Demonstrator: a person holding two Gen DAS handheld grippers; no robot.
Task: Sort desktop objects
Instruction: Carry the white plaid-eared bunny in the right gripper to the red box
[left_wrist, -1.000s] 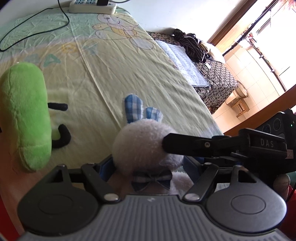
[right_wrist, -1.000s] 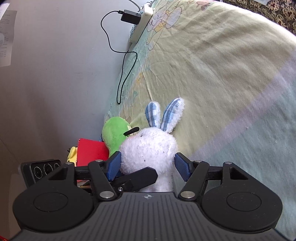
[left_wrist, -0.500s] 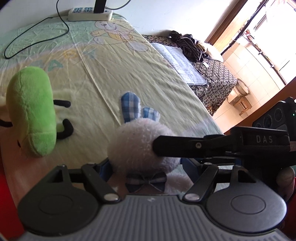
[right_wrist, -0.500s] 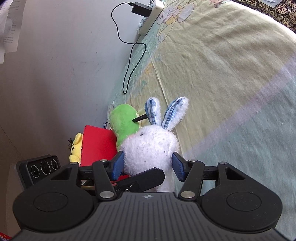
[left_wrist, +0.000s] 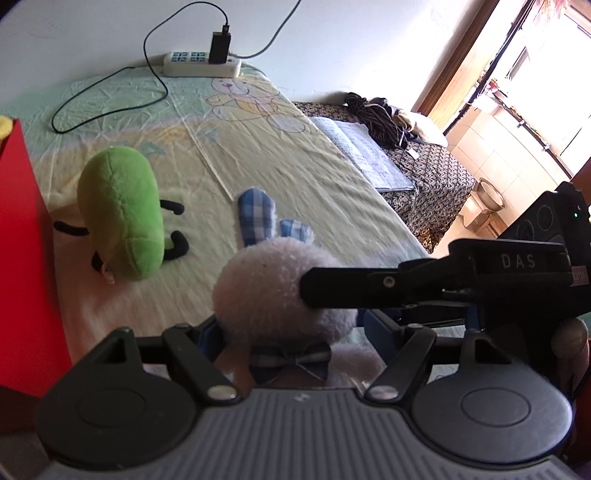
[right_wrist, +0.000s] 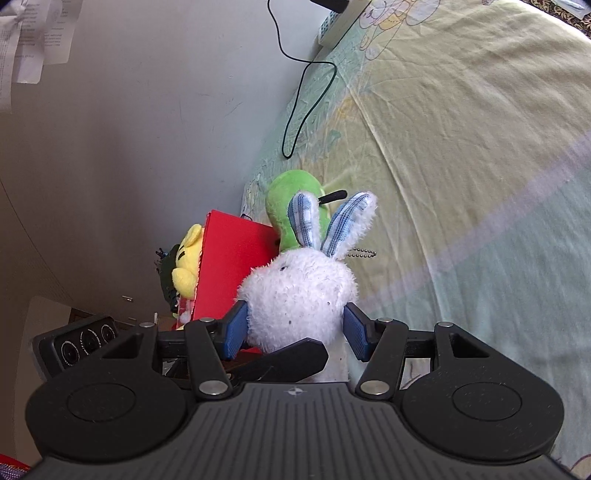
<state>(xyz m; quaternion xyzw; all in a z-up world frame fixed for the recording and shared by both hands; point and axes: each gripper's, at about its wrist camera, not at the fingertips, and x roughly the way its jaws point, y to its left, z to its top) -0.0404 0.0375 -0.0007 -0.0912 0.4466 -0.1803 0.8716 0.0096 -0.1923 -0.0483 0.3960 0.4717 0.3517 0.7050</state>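
red box (left_wrist: 22, 258) cut off, yellow plush (right_wrist: 186, 258) half hidden

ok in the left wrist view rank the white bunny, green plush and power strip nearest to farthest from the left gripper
1. white bunny, between the left gripper fingers.
2. green plush, further out to the left on the sheet.
3. power strip, farthest, at the sheet's far edge by the wall.

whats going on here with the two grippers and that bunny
A person is sorting soft toys on a sheet-covered surface, with a gripper in each hand. Both the left gripper and the right gripper have their pads on either side of the white bunny, which looks gripped from two directions. A green plush lies just beyond it, next to a red box with a yellow plush behind it.
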